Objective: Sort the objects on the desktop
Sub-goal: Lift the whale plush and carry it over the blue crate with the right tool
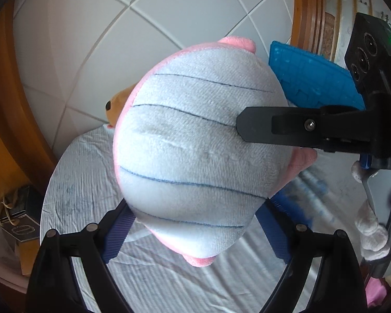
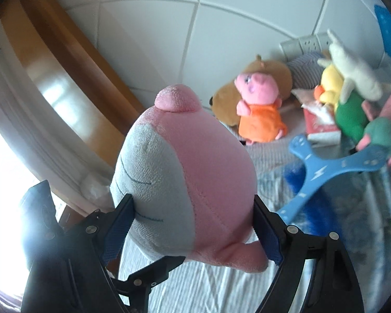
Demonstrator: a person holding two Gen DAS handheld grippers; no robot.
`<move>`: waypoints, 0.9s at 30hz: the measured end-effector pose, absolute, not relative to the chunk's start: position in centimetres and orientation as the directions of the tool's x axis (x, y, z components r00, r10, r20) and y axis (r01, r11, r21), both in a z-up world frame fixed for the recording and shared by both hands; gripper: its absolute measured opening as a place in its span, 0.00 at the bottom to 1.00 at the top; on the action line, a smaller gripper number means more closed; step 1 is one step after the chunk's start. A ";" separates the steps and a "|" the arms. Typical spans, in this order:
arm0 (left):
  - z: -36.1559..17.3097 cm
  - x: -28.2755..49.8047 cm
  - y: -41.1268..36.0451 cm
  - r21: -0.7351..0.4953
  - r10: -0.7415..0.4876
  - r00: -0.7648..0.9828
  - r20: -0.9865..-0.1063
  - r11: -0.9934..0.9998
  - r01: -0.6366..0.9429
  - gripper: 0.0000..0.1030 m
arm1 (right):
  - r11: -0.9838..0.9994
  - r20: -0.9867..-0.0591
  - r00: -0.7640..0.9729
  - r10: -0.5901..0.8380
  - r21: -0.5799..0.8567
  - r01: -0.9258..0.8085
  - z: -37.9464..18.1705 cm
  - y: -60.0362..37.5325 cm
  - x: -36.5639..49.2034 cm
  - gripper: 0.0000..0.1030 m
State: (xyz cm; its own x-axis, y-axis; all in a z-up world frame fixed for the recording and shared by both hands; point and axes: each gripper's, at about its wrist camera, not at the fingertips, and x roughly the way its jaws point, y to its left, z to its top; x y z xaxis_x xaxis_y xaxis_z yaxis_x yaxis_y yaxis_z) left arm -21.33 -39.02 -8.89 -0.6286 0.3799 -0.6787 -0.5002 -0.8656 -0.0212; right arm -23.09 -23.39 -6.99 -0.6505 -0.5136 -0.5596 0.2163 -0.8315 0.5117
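Note:
A round plush toy [image 1: 195, 140] with a pale blue striped belly and pink back [image 2: 211, 172] hangs in the air above the cloth-covered table [image 1: 91, 182]. My left gripper [image 1: 195, 208] is shut on it, blue pads pressing its lower sides. My right gripper [image 2: 193, 203] is shut on the same plush from another side. In the left wrist view one of the right gripper's fingers [image 1: 260, 127] lies across the belly from the right. A black finger of the left gripper [image 2: 153, 274] shows under the plush in the right wrist view.
Against the tiled wall lies a heap of toys: a pink pig in an orange dress [image 2: 258, 104], a brown plush [image 2: 271, 70], a yellow duck [image 2: 328, 86]. A blue three-armed boomerang [image 2: 323, 172] and a blue board [image 1: 315, 78] are nearby. A gloved hand [image 1: 372, 229] grips the right handle.

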 end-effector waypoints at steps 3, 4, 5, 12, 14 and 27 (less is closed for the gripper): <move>-7.7 -19.9 -37.2 -0.027 0.386 -0.641 -0.663 -0.868 -0.496 0.88 | -0.835 -0.552 -0.659 -0.511 0.499 0.231 -5.6 -21.7 -21.4 0.83; -7.4 -19.5 -36.7 -0.029 0.390 -0.643 -0.659 -0.868 -0.496 0.88 | -0.838 -0.550 -0.663 -0.509 0.493 0.234 -5.1 -21.2 -20.8 0.83; -7.0 -19.0 -36.2 -0.031 0.394 -0.646 -0.654 -0.867 -0.497 0.88 | -0.840 -0.547 -0.667 -0.505 0.488 0.236 -4.6 -20.7 -20.2 0.83; -5.0 -16.2 -33.2 -0.040 0.460 -0.628 -0.628 -0.824 -0.565 0.88 | -0.862 -0.522 -0.724 -0.451 0.466 0.201 -1.9 -17.5 -15.6 0.83; -4.7 -15.5 -32.5 -0.041 0.482 -0.615 -0.624 -0.806 -0.590 0.88 | -0.871 -0.519 -0.744 -0.422 0.461 0.172 -1.4 -16.7 -14.1 0.83; -3.0 -11.7 -27.3 -0.032 0.555 -0.565 -0.610 -0.730 -0.683 0.88 | -0.886 -0.504 -0.799 -0.327 0.458 0.074 0.2 -11.7 -8.3 0.83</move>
